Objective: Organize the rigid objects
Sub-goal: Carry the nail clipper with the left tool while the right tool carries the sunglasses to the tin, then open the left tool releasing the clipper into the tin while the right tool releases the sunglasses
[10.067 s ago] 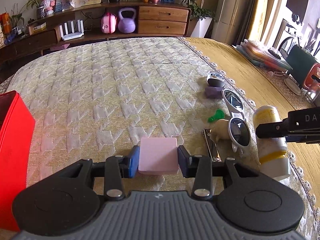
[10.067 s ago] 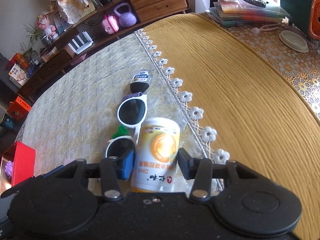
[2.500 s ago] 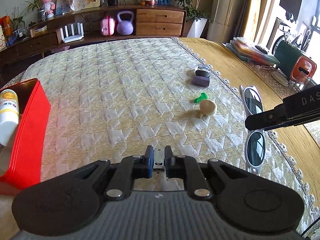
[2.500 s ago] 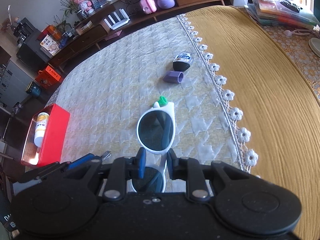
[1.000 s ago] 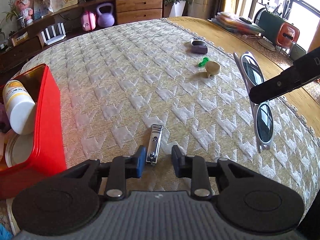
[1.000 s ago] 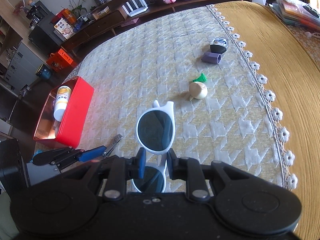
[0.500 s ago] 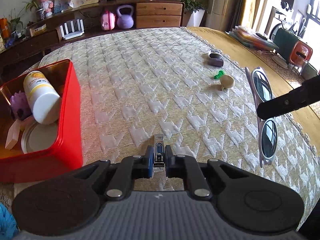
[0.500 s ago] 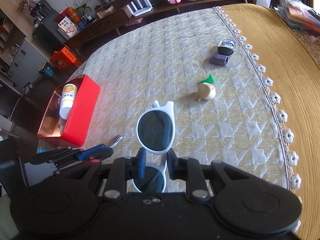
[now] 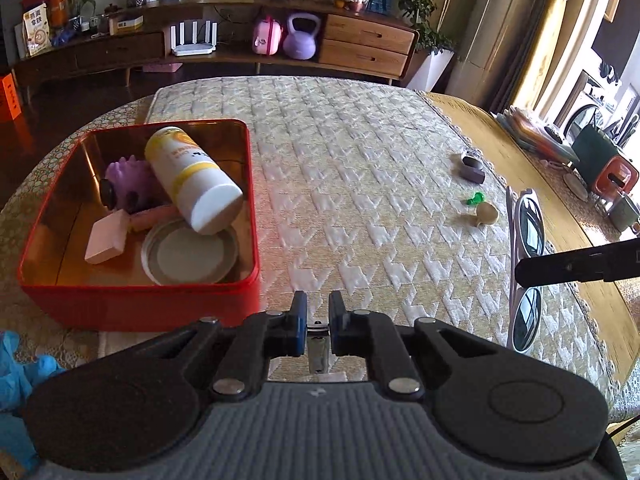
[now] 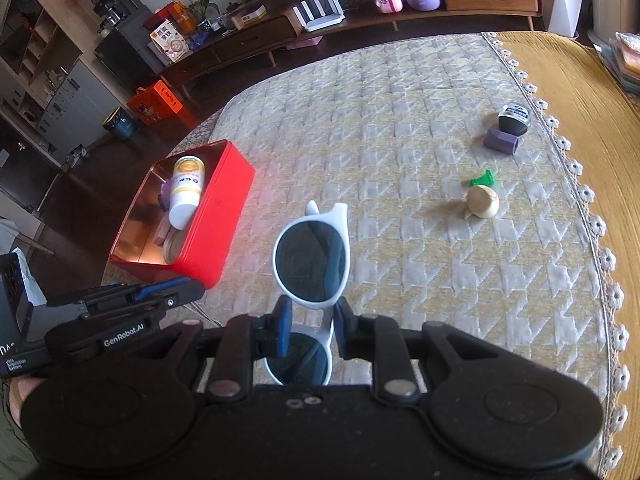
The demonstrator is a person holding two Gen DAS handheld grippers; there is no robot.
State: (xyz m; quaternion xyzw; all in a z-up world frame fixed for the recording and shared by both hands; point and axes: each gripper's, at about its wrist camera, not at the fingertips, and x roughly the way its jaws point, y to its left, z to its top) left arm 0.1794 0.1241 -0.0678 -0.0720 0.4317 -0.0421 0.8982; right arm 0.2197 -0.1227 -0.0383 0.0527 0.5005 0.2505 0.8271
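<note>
My left gripper (image 9: 318, 320) is shut on a small metal nail clipper (image 9: 318, 350), which hangs between the blue pads above the cloth. Just ahead and to the left stands a red tin box (image 9: 136, 304). Inside it lie a white and yellow bottle (image 9: 192, 178), a purple spiky toy (image 9: 130, 178), a pink block (image 9: 106, 238) and a round lid (image 9: 190, 254). My right gripper (image 10: 310, 320) is shut on the bridge of white sunglasses (image 10: 312, 260), held in the air. The right wrist view shows the left gripper (image 10: 160, 292) near the tin (image 10: 216, 216).
On the quilted bedspread (image 9: 360, 168) lie a beige bulb-shaped toy (image 10: 482, 202), a green piece (image 10: 484, 179), a purple block (image 10: 500, 142) and a black jar (image 10: 514, 118). A mustard cloth (image 10: 580, 80) lies on the right. A blue glove (image 9: 16, 368) shows at the lower left.
The left jaws closed on the nail clipper, lifted it off the bedspread and carried it left until the red tin is just ahead. The right gripper moved a little with the sunglasses.
</note>
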